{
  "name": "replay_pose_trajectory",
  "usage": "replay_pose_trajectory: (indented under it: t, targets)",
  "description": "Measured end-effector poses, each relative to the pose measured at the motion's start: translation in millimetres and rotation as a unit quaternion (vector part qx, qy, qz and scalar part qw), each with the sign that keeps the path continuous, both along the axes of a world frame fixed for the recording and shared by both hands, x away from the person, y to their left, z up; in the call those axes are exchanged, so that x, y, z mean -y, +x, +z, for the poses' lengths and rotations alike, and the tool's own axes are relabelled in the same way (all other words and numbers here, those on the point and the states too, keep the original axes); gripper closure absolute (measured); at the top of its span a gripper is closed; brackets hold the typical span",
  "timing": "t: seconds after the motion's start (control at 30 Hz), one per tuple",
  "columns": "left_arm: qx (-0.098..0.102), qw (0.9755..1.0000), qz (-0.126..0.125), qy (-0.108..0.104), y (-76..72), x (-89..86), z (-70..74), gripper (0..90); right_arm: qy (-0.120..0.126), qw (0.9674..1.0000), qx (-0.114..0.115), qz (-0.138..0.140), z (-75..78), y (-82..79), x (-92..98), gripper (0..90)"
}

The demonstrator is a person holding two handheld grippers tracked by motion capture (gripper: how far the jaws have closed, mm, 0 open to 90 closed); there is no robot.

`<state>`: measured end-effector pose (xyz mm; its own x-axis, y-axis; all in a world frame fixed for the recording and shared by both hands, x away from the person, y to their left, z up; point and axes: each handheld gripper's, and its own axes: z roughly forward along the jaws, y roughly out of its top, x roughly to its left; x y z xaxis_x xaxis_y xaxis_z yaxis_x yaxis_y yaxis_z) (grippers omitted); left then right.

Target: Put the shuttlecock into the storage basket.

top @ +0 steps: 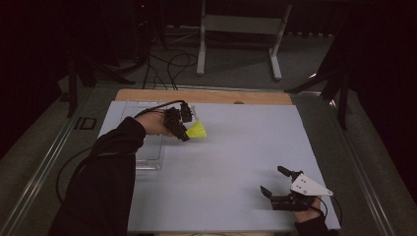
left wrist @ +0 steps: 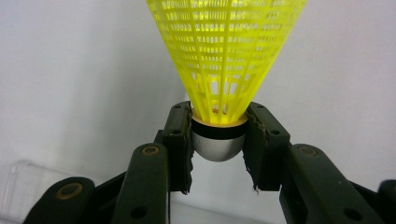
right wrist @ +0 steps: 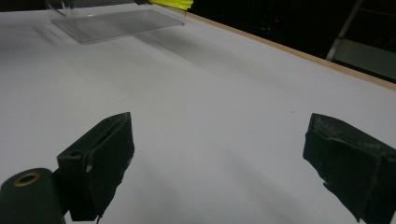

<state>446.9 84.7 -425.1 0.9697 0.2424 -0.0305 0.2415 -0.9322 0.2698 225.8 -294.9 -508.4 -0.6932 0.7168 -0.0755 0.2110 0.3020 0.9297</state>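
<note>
A yellow shuttlecock [top: 196, 130] with a mesh skirt [left wrist: 224, 56] and a silver-grey rounded cork base is held above the white table, left of centre. My left gripper [top: 184, 129] is shut on its base, and the black pads [left wrist: 180, 140] press the base from both sides [left wrist: 218, 140]. The skirt points away from the jaws. At the near right, my right gripper [top: 272, 181] rests low over the table with its jaws wide apart [right wrist: 219, 163] and nothing between them. A bit of the yellow skirt [right wrist: 172, 3] shows at the top of the right gripper view.
A clear plastic box [top: 147, 142] lies on the white table [top: 236, 147] at the left, under the left forearm; it also appears as the clear box [right wrist: 116, 21] far off. A wooden strip [top: 206, 96] runs along the far edge. Beyond stand dark frames, cables and a grey stand [top: 241, 29].
</note>
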Motion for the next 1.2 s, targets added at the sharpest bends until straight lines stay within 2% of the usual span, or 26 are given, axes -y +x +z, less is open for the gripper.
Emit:
replay_pose_trajectory:
  t: [0.07,0.13,0.17,0.3,0.37,0.6,0.8,0.97,1.0,1.2]
  targets:
    - [-0.005,0.9999,0.011,0.001,-1.5,-1.5,2.5,65.2,0.0,1.0,0.0,0.001,0.0,0.0,-0.1,8.7]
    - [-0.006,0.9999,0.009,0.002,-3.6,-3.1,4.9,65.2,0.0,1.0,0.0,0.0,0.1,-0.1,-0.1,8.7]
    - [-0.012,0.9999,0.011,-0.002,-5.4,-3.7,6.0,65.2,0.0,1.0,0.0,0.0,0.1,0.0,0.0,8.7]
    - [-0.016,0.9996,0.017,-0.017,-10.7,-6.0,14.1,65.2,0.0,1.0,-0.002,0.0,-0.1,0.1,-0.2,8.7]
    - [-0.014,0.9996,0.014,-0.021,-13.9,-6.9,18.5,65.2,0.0,1.0,-0.002,0.0,-0.1,0.1,-0.3,8.7]
    - [-0.02,0.9986,0.03,-0.039,-20.8,-11.0,33.2,65.2,-0.001,1.0,-0.002,-0.002,-0.1,0.2,-0.2,8.7]
    - [-0.032,0.9977,0.037,-0.047,-24.3,-17.0,47.1,65.3,-0.001,1.0,-0.003,-0.001,-0.4,0.7,-0.1,8.7]
    - [-0.028,0.9966,0.044,-0.064,-28.5,-20.4,58.8,65.4,-0.002,1.0,-0.003,-0.002,-0.5,0.7,-0.6,8.7]
    - [-0.021,0.9967,0.043,-0.066,-29.7,-21.1,61.2,65.4,-0.002,1.0,-0.003,-0.002,-0.6,0.8,-0.6,8.7]
    - [-0.021,0.9963,0.046,-0.069,-34.0,-25.9,69.7,65.4,-0.002,1.0,-0.005,-0.004,-1.0,0.8,-0.2,8.7]
